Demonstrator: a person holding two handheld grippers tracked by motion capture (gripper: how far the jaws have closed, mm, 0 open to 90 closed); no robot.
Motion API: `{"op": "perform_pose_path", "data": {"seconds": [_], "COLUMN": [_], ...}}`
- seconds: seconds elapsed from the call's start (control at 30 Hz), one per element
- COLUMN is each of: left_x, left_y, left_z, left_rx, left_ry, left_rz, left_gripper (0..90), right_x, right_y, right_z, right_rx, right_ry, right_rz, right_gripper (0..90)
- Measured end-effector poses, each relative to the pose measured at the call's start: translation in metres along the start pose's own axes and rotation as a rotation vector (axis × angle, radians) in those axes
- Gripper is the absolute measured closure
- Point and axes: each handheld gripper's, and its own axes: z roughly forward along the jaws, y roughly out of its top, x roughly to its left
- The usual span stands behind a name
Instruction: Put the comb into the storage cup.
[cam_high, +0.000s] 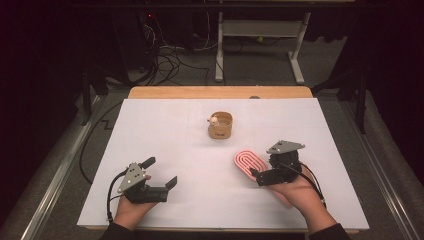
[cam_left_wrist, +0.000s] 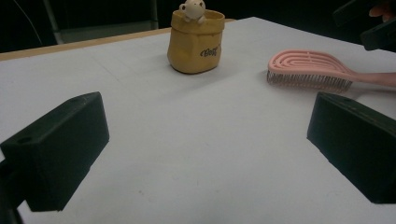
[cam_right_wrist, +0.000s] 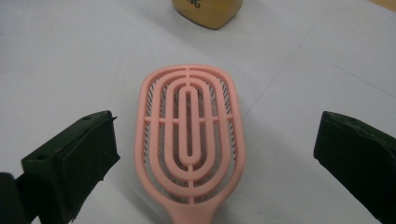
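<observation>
A pink vented hairbrush lies bristles down on the white table, right of centre, with its handle running toward the person's right hand. My right gripper is open just over the handle end. Its two black jaws stand wide on either side of the brush head and touch nothing. A yellow pouch-shaped pot with a small pale figure on its rim stands upright at mid-table. My left gripper is open near the front left with bare table between its jaws. It faces the pot and the brush.
The white table sheet has a wooden edge along the far side. Beyond it are a dark floor, cables and a desk frame. The right gripper shows in the top right corner of the left gripper view.
</observation>
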Motion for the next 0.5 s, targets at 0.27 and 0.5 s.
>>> {"op": "perform_pose_path", "data": {"seconds": [0.27, 0.5], "left_x": [0.0, 0.0], "left_y": [0.0, 0.0], "left_z": [0.0, 0.0], "left_rx": [-0.003, -0.002], "left_ry": [-0.001, -0.002], "left_rz": [0.002, 0.001], "left_gripper": [0.0, 0.0], "right_x": [0.005, 0.006], "right_y": [0.004, 0.003], "right_z": [0.016, 0.026], "right_rx": [0.05, 0.096], "right_ry": [0.005, 0.03], "right_rz": [-0.01, -0.009], "right_gripper": [0.0, 0.0]}}
